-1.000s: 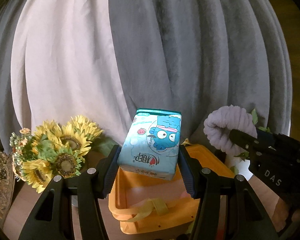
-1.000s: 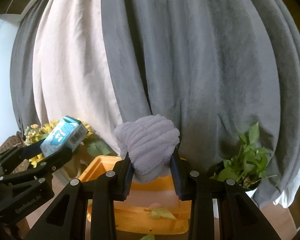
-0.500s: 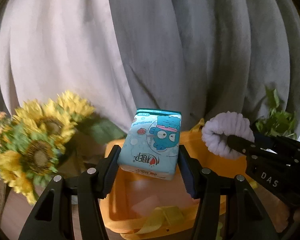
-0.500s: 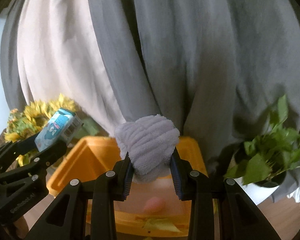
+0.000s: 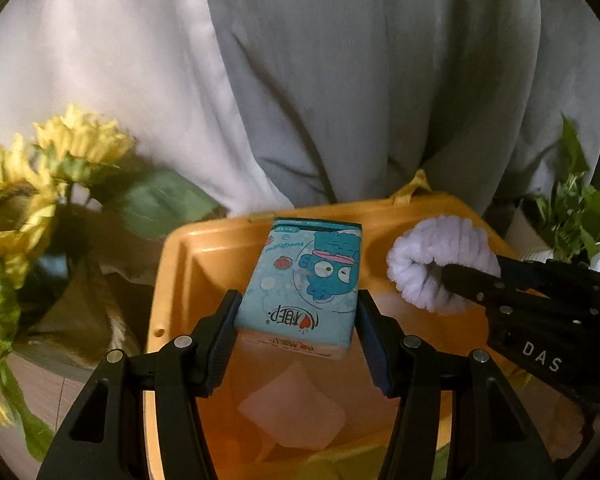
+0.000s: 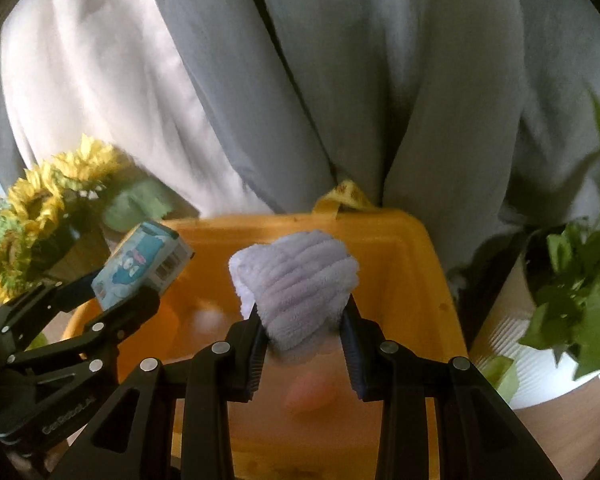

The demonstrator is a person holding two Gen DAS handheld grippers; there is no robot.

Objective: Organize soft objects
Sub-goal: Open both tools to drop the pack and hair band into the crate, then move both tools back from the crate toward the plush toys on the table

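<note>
My left gripper is shut on a blue tissue pack with a cartoon fish, held over the open orange bin. The pack also shows in the right wrist view. My right gripper is shut on a rolled lavender towel, held over the same orange bin; the towel shows at the right of the left wrist view. Inside the bin lie a pale pink square and a pink object.
Artificial sunflowers stand left of the bin. A green potted plant in a white pot stands to its right. Grey and white curtains hang close behind. A yellow strap sits on the bin's far rim.
Both grippers have moved forward and down toward the bin, which now fills the lower view. Each still holds its object.
</note>
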